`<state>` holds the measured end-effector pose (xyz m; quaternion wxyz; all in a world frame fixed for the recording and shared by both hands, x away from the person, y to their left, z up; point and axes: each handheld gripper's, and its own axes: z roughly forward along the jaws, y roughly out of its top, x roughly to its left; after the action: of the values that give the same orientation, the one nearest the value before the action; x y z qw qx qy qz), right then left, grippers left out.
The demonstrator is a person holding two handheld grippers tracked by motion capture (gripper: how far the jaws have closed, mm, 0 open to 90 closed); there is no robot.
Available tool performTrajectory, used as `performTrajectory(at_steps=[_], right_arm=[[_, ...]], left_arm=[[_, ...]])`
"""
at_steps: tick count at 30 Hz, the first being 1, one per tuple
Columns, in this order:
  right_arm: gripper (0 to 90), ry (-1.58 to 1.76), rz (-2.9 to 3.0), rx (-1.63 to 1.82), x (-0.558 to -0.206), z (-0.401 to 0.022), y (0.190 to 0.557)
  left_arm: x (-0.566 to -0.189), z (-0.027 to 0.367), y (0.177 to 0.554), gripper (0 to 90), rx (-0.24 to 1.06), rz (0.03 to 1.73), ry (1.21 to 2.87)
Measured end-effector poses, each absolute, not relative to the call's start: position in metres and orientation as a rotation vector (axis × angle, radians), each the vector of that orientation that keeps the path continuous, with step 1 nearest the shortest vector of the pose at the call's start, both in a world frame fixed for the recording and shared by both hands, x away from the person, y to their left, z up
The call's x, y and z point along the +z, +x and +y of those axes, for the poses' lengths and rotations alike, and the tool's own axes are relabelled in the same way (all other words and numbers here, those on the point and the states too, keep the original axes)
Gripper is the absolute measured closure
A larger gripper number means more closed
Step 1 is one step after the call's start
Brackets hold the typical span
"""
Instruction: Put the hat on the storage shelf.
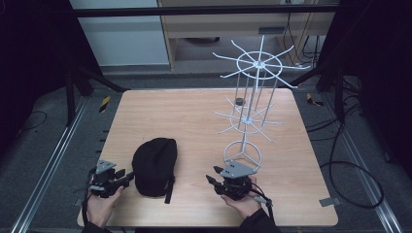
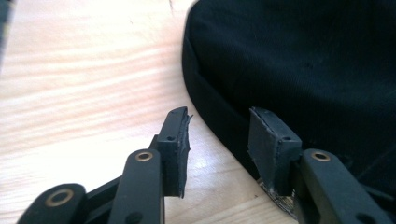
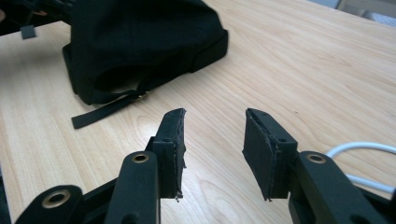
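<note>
Left gripper (image 1: 127,175): held in the person's left hand (image 1: 103,203) at the near left of the light wooden tabletop (image 1: 194,111). Jaws spread, nothing between them. In the left gripper view (image 2: 218,135) the bare wood shows through the gap, and the right-hand pad (image 2: 267,140) sits just at the lower edge of the black fabric cap (image 2: 303,65); whether it touches the cloth cannot be told. The cap rises directly ahead and to the right of these jaws.

Right gripper (image 1: 210,179): held in the person's right hand (image 1: 245,201) at the near middle-right of the table. Jaws spread, empty. In the right gripper view (image 3: 214,140) only wood grain lies between the pads. Ahead and to the left of them the cap (image 3: 140,42) rests on the table, well apart from the tips, its black adjuster strap (image 3: 105,111) trailing flat toward the gripper with a small metal buckle (image 3: 140,94) near the cap's rim. A curved white wire (image 3: 359,149) of the stand's base shows just beside the right jaw.

From the high view, the cap (image 1: 154,165) lies between the two grippers, closer to the left one. Beyond the right gripper stands a white wire display rack with a ring base and two tiers of radiating hooks (image 1: 250,97), its base ring just past the gripper's grey plate. A small dark round object (image 1: 239,101) sits farther off, behind the rack.
</note>
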<state>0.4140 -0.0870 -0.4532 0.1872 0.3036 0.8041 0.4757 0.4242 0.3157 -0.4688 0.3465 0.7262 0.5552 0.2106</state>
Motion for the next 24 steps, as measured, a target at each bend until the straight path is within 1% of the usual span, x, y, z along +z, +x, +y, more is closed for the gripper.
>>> performTrajectory(at_steps=[3, 5, 9, 12, 15, 18, 24], right_arm=[[58.1, 0.863, 2.249, 1.333, -0.452, -0.094, 0.414], [57.6, 0.89, 2.221, 1.326, -0.451, -0.106, 0.413], [56.8, 0.926, 2.194, 1.319, -0.45, -0.12, 0.413], [56.5, 0.979, 2.151, 1.307, -0.449, -0.142, 0.411], [56.4, 1.009, 2.123, 1.302, -0.448, -0.153, 0.41], [56.4, 1.069, 2.08, 1.28, -0.449, -0.177, 0.406], [56.1, 1.136, 2.041, 1.237, -0.452, -0.201, 0.403]], left_arm=[[-0.462, 0.316, 0.421, 56.1, 0.6, 1.424, 1.862], [-0.455, 0.316, 0.419, 52.9, 0.614, 1.411, 1.833], [-0.438, 0.313, 0.415, 50.9, 0.636, 1.348, 1.804], [-0.423, 0.307, 0.415, 49.0, 0.659, 1.281, 1.806], [-0.418, 0.303, 0.415, 47.9, 0.64, 1.259, 1.814], [-0.412, 0.296, 0.418, 46.6, 0.617, 1.229, 1.842], [-0.403, 0.277, 0.429, 44.5, 0.59, 1.199, 1.909]])
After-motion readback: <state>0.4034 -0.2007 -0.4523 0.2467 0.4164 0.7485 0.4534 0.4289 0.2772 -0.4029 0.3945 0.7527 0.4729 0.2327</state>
